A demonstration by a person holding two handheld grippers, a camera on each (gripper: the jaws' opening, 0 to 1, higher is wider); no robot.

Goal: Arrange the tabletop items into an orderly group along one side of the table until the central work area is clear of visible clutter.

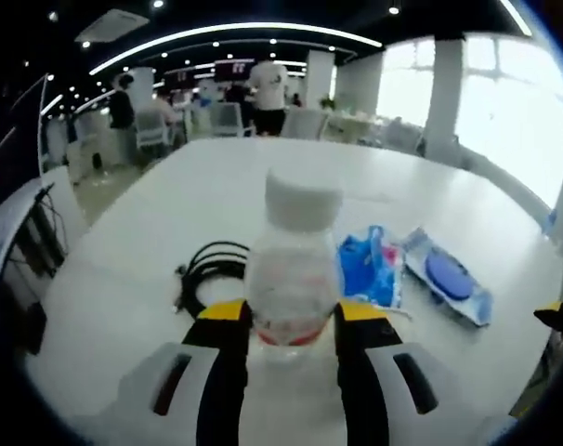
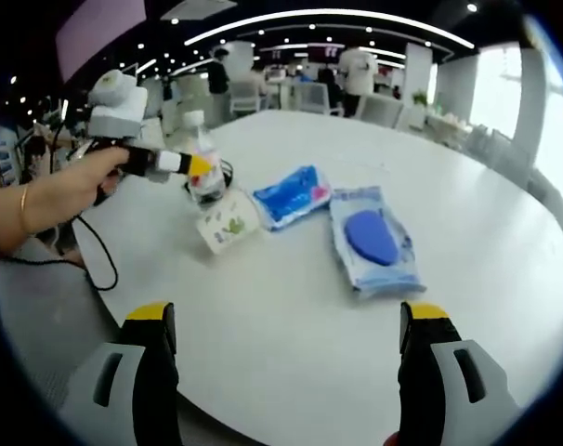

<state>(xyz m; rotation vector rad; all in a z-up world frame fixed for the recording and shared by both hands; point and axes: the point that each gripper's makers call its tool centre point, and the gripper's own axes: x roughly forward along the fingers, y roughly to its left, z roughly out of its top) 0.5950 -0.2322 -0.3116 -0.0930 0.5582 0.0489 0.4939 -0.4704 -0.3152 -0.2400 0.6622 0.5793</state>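
Left gripper view: left gripper [image 1: 292,325] is clamping the clear bottle [image 1: 294,269] upright between its jaws, black cable [image 1: 207,269] coiled just behind-left. The bottle appears empty; contents uncertain. Right gripper [image 2: 291,339] is hovering wide open, holding nothing, wipes pack [image 2: 373,238] lying ahead, long axis pointing away, blue packet [image 2: 293,195] beside it.

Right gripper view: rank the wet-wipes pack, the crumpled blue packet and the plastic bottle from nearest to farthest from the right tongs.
1. Flat pale-blue wet-wipes pack with a dark blue oval lid: nearest, ahead and slightly right of the right tongs.
2. Crumpled blue plastic packet: farther, centre, beside the pack.
3. Clear plastic bottle with a white cap: farthest, upper left, clamped in the left tongs.
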